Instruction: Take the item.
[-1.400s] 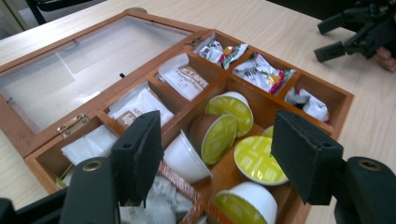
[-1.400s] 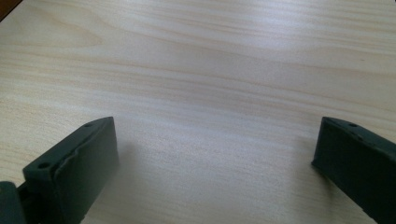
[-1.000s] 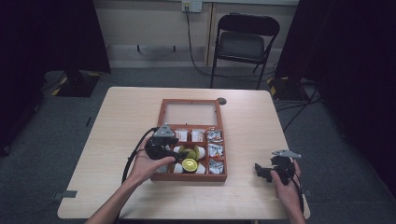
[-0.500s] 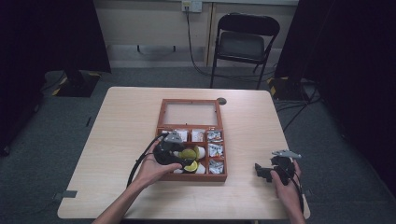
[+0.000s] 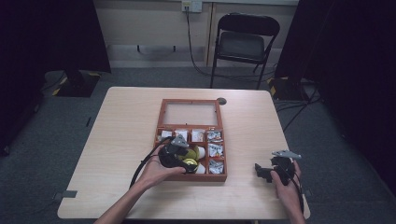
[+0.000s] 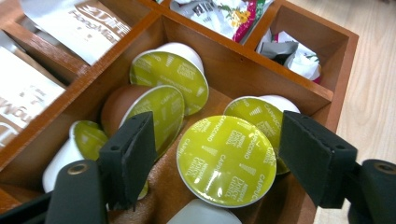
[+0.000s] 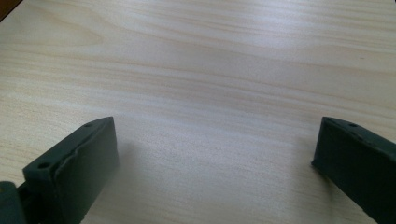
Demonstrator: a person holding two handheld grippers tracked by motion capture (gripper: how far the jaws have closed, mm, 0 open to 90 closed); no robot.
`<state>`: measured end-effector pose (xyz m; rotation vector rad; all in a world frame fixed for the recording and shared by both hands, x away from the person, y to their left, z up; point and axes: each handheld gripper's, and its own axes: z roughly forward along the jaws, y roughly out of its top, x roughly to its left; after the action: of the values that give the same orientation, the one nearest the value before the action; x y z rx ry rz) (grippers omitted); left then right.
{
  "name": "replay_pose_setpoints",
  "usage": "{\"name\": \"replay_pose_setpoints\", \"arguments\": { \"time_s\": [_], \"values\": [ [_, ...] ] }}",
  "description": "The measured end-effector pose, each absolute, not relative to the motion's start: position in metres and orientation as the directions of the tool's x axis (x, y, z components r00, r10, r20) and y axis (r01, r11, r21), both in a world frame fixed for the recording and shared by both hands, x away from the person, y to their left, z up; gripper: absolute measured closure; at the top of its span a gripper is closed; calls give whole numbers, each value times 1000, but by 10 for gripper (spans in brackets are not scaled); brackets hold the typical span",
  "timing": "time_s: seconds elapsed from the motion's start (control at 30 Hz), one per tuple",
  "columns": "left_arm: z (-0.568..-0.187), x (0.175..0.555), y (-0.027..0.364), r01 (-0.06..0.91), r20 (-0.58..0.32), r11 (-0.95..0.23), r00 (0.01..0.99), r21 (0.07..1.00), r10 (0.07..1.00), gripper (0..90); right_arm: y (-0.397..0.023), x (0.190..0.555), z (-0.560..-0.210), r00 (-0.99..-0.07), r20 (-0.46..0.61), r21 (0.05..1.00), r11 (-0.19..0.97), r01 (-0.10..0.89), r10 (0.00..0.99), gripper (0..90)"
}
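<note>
- Wooden table (image 5: pixel 116 140) carries a compartment box (image 6: pixel 299 88).
- Left gripper (image 6: pixel 219 154) jaws, just opening, straddle a capsule (image 6: pixel 226 161) without pressing.
- Capsule judged light, rigid, foil lid puncturable; grip the rim sides.
- Right gripper (image 5: pixel 265 171) rests open beside the box.

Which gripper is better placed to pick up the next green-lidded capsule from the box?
Left. The left gripper is over the wooden box, its open jaws either side of a green-lidded capsule. The right gripper stands open over bare table.
</note>
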<state>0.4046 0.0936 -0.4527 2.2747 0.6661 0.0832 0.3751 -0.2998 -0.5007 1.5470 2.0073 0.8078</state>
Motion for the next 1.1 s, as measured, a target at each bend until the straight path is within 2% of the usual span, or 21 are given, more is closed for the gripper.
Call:
{"name": "replay_pose_setpoints", "arguments": {
  "time_s": [1.1],
  "values": [
    [-463, 410, 86, 456, -115, -663, 863, 594, 492, 297, -300, 374, -501, -246, -18, 702, 188, 687, 969, 0]
  ]
}}
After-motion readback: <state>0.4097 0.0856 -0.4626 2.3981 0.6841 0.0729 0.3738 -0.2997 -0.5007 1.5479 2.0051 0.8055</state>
